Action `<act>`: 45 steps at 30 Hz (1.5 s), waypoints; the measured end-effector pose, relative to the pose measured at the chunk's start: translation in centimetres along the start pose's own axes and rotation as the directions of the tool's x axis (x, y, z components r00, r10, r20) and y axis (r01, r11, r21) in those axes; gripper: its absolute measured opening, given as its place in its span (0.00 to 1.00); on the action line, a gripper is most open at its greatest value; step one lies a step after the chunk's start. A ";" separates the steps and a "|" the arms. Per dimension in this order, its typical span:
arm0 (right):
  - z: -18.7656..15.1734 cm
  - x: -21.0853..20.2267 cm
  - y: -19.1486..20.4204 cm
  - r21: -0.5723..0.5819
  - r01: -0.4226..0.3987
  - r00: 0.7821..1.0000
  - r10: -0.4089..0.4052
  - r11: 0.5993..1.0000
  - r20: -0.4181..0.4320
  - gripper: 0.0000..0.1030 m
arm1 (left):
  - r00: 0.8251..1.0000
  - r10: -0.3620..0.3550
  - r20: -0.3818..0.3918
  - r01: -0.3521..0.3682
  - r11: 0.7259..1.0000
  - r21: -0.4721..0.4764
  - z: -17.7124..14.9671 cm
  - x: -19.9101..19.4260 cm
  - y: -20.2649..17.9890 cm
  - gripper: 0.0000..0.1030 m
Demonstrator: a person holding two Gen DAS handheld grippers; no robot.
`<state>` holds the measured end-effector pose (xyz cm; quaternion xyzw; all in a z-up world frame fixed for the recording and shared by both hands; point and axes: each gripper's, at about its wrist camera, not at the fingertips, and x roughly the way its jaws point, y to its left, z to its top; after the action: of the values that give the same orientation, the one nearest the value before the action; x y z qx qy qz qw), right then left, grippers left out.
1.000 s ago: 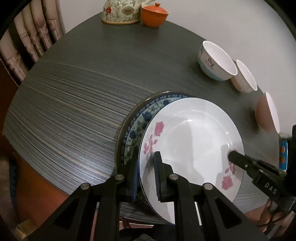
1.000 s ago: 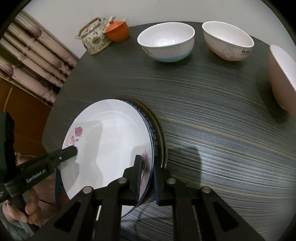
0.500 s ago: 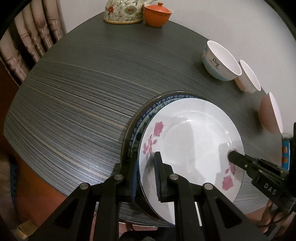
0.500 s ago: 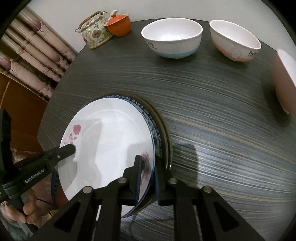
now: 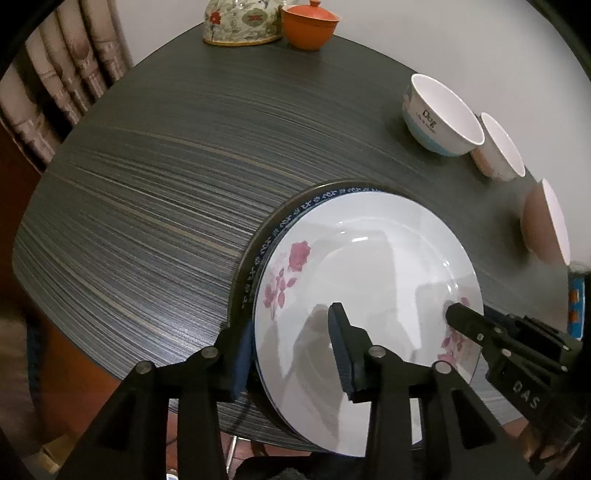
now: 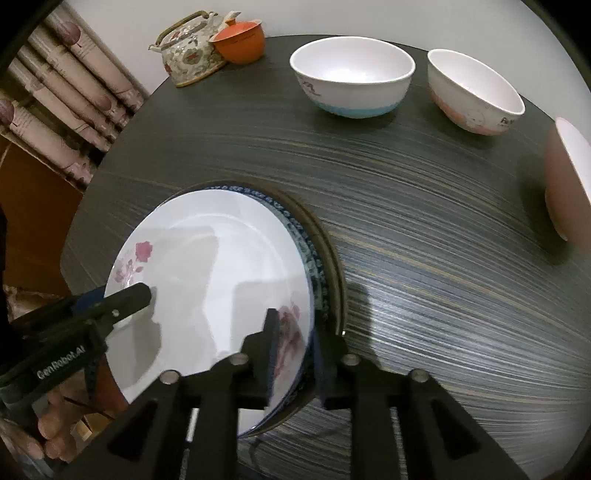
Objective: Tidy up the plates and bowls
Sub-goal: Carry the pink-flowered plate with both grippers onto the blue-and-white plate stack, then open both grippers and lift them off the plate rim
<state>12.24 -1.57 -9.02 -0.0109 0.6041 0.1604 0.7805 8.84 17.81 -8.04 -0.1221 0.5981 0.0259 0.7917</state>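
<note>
A white plate with pink roses [image 5: 369, 280] [image 6: 221, 266] lies on a blue-patterned plate [image 5: 291, 218] [image 6: 314, 258] and a dark plate at the table's near edge. My left gripper [image 5: 291, 350] is open, its jaws wide apart astride the stack's left rim. My right gripper [image 6: 295, 347] has its jaws astride the right rim, slightly parted. Each gripper also shows in the other's view, the right one in the left wrist view [image 5: 491, 332] and the left one in the right wrist view [image 6: 110, 302]. Three bowls stand at the back: blue-banded [image 5: 439, 114] [image 6: 351, 81], pink-banded [image 5: 498, 147] [image 6: 476, 96], and brownish-pink [image 5: 546, 225] [image 6: 569, 177].
A floral teapot [image 5: 243, 18] [image 6: 188, 51] and an orange lidded cup [image 5: 310, 24] [image 6: 242, 40] stand at the far edge of the dark striped table [image 5: 166, 166] [image 6: 443, 240]. A curtain [image 5: 55, 74] [image 6: 55, 81] hangs at the left.
The plate stack moved further onto the table and settled. My left gripper's jaws opened wide off the rim. My right gripper's jaws loosened slightly.
</note>
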 end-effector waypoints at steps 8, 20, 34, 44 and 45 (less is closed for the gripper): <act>0.2 0.0 0.1 0.003 0.011 1.000 -0.011 1.000 -0.022 0.28 | 1.000 0.030 -0.009 -0.030 0.999 0.018 0.2 0.5 -0.9 0.43; 0.8 0.1 0.1 0.003 0.003 0.997 -0.003 1.000 -0.079 0.33 | 0.998 0.059 -0.027 -0.058 0.998 0.031 0.9 1.0 -1.9 0.51; -0.6 -2.2 -2.0 0.047 -0.057 0.998 0.057 0.997 0.010 0.37 | 0.988 0.114 0.105 -0.120 0.991 0.061 1.2 -1.0 -4.3 0.60; -3.5 -7.3 -8.4 0.150 0.049 0.981 -0.076 0.987 0.178 0.37 | 0.986 0.056 0.158 -0.067 0.996 0.065 0.1 -2.6 -10.1 0.65; -3.8 -7.6 -9.2 0.158 0.059 0.979 -0.088 0.986 0.185 0.37 | 0.987 0.046 0.151 -0.057 0.996 0.072 0.0 -2.4 -10.9 0.66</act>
<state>9.44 -12.93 -4.44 0.0417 0.5358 0.0854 0.8390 10.21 7.54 -4.00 -0.0739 0.5405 0.0326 0.8375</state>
